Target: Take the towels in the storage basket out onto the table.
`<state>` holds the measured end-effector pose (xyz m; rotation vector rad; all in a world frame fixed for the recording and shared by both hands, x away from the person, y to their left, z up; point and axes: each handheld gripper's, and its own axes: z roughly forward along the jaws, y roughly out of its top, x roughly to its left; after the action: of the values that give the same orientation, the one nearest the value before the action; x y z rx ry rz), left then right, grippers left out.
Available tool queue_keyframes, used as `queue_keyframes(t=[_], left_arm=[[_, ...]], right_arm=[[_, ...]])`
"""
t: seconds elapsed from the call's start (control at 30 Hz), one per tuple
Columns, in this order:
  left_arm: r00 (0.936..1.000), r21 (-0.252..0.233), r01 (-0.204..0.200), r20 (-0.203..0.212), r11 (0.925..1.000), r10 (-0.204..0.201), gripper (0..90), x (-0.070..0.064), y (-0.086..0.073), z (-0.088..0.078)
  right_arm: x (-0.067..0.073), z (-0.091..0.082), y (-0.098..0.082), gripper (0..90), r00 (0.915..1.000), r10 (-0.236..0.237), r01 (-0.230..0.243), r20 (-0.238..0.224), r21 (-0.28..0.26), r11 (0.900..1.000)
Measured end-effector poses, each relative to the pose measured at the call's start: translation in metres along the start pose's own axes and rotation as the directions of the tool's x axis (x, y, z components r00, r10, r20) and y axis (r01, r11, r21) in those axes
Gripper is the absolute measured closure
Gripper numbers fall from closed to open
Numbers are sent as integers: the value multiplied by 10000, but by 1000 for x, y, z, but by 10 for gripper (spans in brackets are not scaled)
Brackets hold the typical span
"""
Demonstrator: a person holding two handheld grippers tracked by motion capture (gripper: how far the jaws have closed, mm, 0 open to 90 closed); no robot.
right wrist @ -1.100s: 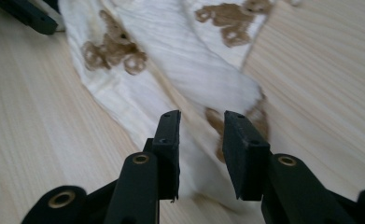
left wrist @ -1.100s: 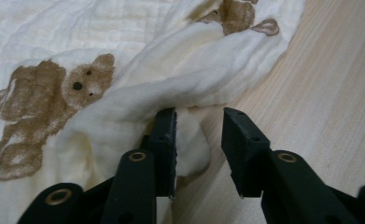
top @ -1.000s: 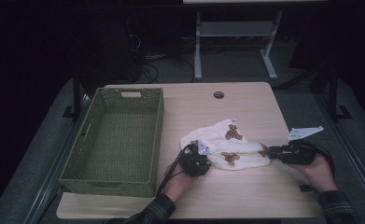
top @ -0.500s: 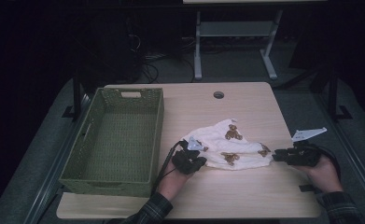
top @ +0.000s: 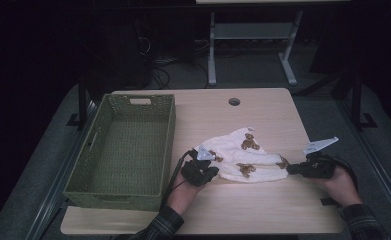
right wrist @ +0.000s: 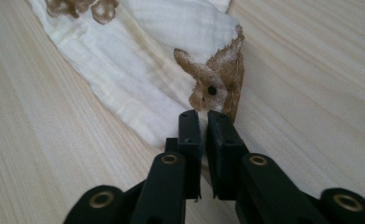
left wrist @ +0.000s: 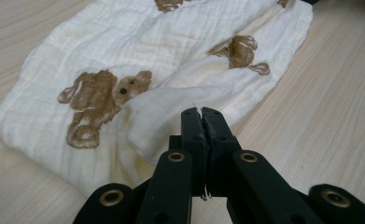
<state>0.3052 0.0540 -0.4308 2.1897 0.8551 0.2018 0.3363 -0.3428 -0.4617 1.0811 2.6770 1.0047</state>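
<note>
Both grippers are clamped on the bear-print cloth [top: 243, 161] lying on the bench [top: 263, 210] beside the empty green basket [top: 128, 150], left gripper [left wrist: 202, 112] pinching a fold, right gripper [right wrist: 203, 116] an end; folding seems barely begun.

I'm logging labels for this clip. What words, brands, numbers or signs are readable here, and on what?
None: no readable text anywhere.
The cloth bears only brown bear prints, no letters.
The green woven basket, the wooden table and each hand-held gripper, left and right, carry no legible marking.
</note>
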Motion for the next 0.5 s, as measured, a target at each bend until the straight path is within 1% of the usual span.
queue_keyframes(t=[0.07,0.1,0.13,0.17,0.2,0.23,0.27,0.3,0.33,0.37,0.4,0.47,0.5], left_arm=[[9999,-105,83,79,9999,-83,883,0,1,-3],[9998,-161,161,148,9997,-158,883,-1,1,-5],[9997,-226,164,199,9996,-159,883,0,1,-7],[9993,-239,251,279,9994,-245,883,-1,1,-8],[9990,-296,276,354,9992,-265,883,-2,0,-9],[9989,-305,261,392,9992,-249,882,-3,-1,-10],[9985,-273,303,458,9992,-291,882,-5,-1,-11],[9985,-249,240,502,9994,-228,883,-6,-3,-12],[9982,-236,251,547,9994,-238,883,-8,-4,-13],[9980,-181,211,594,9996,-200,882,-10,-6,-15],[9977,-198,238,636,9995,-225,883,-12,-8,-17],[9966,-141,291,769,9995,-280,882,-17,-14,-20],[9962,-81,282,823,9996,-274,882,-18,-17,-21]], right_arm=[[2,-4,-1,854,10000,-68,68,-24,-59,10000],[3,-7,-1,854,10000,-38,37,-32,-109,9999],[7,-11,-1,854,9999,118,-120,-113,-137,9998],[9,-14,-2,854,9999,13,-16,-146,-240,9997],[11,-17,-5,854,9998,-110,104,-193,-307,9995],[13,-19,-8,854,9996,-131,122,-250,-343,9993],[15,-22,-11,854,9996,-132,124,-250,-331,9994],[17,-24,-14,854,9996,-24,16,-286,-267,9996],[18,-25,-18,854,9995,-156,149,-263,-252,9996],[20,-28,-22,854,9995,45,-53,-327,-225,9997],[20,-29,-26,854,9994,-67,56,-325,-359,9993],[23,-33,-33,854,9991,87,-104,-419,-389,9992],[25,-34,-36,854,9988,62,-81,-487,-377,9993]])
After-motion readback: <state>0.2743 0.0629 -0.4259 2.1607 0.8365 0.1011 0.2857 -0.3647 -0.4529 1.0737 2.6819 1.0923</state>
